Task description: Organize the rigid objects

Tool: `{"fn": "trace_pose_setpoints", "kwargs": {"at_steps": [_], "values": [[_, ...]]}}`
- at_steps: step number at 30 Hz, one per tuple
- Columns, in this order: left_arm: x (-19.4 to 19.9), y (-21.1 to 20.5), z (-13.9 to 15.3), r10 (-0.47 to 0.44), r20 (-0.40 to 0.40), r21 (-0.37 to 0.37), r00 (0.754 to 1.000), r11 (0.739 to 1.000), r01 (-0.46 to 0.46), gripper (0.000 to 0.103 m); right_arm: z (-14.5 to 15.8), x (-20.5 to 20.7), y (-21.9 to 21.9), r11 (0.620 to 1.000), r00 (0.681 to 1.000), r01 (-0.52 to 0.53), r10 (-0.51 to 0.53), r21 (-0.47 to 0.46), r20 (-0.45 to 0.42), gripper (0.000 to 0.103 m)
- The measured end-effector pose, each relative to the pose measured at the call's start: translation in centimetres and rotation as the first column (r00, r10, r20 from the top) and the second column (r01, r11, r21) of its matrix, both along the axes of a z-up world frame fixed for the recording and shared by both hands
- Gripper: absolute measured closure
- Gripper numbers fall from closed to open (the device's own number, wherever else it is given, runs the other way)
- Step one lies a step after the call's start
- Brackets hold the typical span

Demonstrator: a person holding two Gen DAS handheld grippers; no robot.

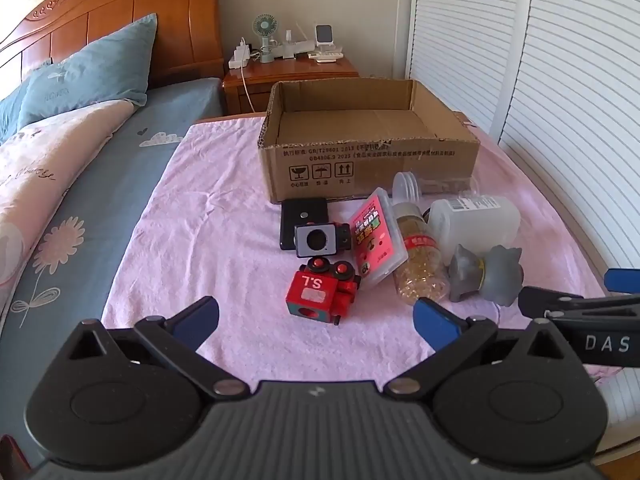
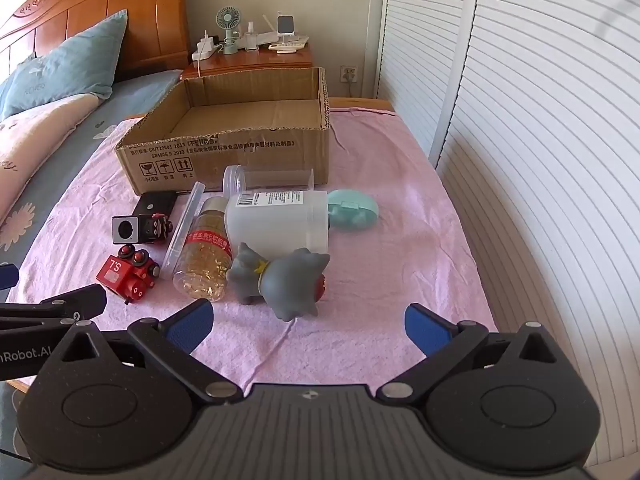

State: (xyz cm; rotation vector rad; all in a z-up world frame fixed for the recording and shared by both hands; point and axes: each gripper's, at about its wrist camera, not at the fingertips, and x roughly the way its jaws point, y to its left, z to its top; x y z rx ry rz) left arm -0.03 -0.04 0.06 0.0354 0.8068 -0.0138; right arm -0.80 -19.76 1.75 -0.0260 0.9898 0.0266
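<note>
An open, empty cardboard box (image 1: 372,160) (image 2: 224,152) stands on a pink towel (image 1: 208,240). In front of it lie a red toy train (image 1: 320,294) (image 2: 126,274), a black-and-grey toy train (image 1: 320,240), a black flat case (image 1: 302,210), a pink card box (image 1: 376,240), a capsule bottle (image 1: 420,264) (image 2: 206,258), a white jar (image 1: 476,220) (image 2: 276,220), a grey cat figure (image 1: 486,276) (image 2: 284,280), a clear tube (image 2: 272,178) and a teal case (image 2: 354,208). My left gripper (image 1: 316,320) is open just before the red train. My right gripper (image 2: 308,328) is open just before the cat.
The towel covers a table beside a bed (image 1: 80,220) with pillows on the left. A wooden nightstand (image 1: 292,76) with a fan and chargers stands behind the box. White louvred doors (image 2: 540,140) run along the right.
</note>
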Motion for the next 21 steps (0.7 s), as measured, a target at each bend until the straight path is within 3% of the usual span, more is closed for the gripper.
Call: {"fn": "trace_pose_setpoints", "kwargs": {"at_steps": [21], "values": [[0.01,0.06,-0.05,-0.001,-0.011,-0.013,1.0,1.0,0.001,0.001,0.03,0.08,0.07,1.0,1.0,0.0,0.0,0.002,-0.004,0.0]]}}
